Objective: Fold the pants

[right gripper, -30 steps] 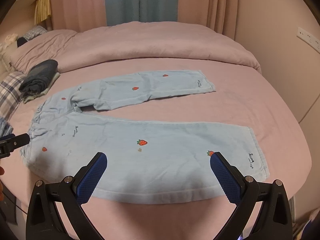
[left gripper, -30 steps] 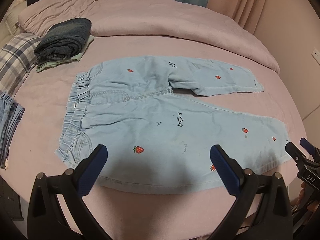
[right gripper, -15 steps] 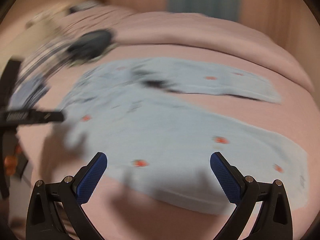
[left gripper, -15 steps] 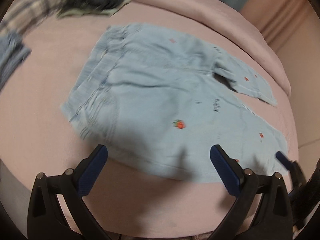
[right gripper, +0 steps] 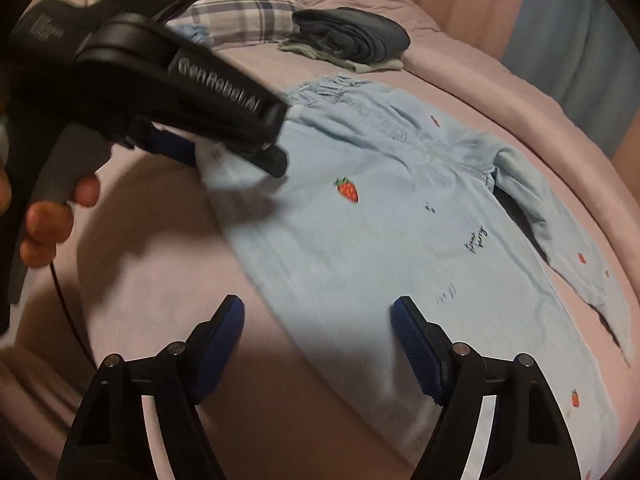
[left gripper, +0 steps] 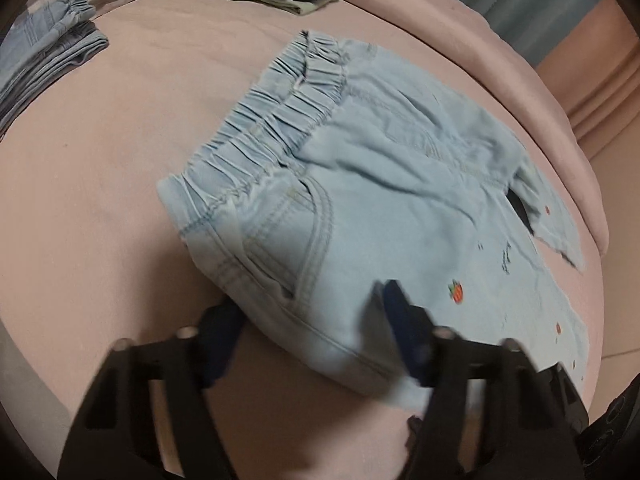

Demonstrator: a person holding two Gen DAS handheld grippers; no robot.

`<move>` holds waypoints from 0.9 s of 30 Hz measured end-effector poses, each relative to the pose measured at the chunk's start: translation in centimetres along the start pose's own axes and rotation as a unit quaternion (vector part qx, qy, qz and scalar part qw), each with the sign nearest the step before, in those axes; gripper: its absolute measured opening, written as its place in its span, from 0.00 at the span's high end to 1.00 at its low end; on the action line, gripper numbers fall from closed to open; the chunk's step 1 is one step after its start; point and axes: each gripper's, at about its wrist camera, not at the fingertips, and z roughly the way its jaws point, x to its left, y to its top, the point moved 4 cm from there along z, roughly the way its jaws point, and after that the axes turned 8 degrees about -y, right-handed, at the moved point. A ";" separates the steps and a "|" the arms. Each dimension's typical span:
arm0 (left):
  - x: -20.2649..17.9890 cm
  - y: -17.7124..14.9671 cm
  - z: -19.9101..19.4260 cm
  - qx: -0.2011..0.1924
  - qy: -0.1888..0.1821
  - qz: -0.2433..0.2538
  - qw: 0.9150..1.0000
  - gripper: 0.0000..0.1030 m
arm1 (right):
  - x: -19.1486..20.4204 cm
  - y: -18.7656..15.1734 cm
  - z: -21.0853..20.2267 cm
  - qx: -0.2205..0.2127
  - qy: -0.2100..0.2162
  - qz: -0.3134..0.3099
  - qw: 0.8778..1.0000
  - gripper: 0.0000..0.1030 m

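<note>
Light blue pants point(left gripper: 400, 208) with strawberry prints lie spread on the pink bed, elastic waistband point(left gripper: 276, 120) toward the left. My left gripper point(left gripper: 312, 320) is open and straddles the near hem edge by the waist corner, with fabric between its fingers. In the right wrist view the left gripper point(right gripper: 224, 152) sits over the waist corner of the pants point(right gripper: 400, 232). My right gripper point(right gripper: 316, 320) is open, hovering over the near edge of the pants, empty.
A stack of folded dark jeans point(right gripper: 352, 36) lies at the back of the bed point(left gripper: 100, 200). Folded blue garments point(left gripper: 44, 56) and a plaid pillow point(right gripper: 248, 12) lie to the left. Curtains hang behind.
Both grippers swung left toward the waist end. The left gripper dropped onto the near waist corner and its fingers narrowed around the fabric. The right gripper came closer over the near edge.
</note>
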 end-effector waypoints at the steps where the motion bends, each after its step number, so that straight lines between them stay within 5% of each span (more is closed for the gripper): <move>1: 0.4 0.1 0.0 -0.002 0.006 -0.007 1.000 0.57 | -0.1 0.4 0.1 -0.003 0.002 0.005 1.000 0.43; 4: 1.1 0.1 -0.4 -0.007 -0.004 -0.014 1.000 0.68 | 0.2 1.0 0.0 -0.004 0.018 0.014 1.000 0.72; 11: 1.6 -1.0 -1.7 -0.009 -0.003 0.009 1.000 0.77 | 1.3 0.6 -0.6 0.001 0.051 0.014 0.999 0.83; 17: 1.2 -1.3 -3.1 -0.018 0.030 0.048 0.998 0.74 | 0.5 0.3 -0.6 0.022 0.092 0.058 0.994 0.80; 19: 0.8 -1.3 -4.0 -0.035 0.051 0.073 0.995 0.55 | -0.7 1.0 -2.5 -0.003 0.139 0.097 0.986 0.74; 20: 0.6 -1.1 -4.4 -0.045 0.057 0.082 0.994 0.49 | -1.4 1.2 -3.1 -0.014 0.142 0.108 0.984 0.63; 21: 0.3 -0.9 -4.6 -0.054 0.059 0.088 0.993 0.43 | -1.9 1.6 -3.2 -0.019 0.133 0.115 0.984 0.53; 27: -2.2 0.4 -3.2 -0.064 0.043 0.142 0.987 0.37 | -5.4 0.7 -1.7 0.013 0.040 0.152 0.988 0.52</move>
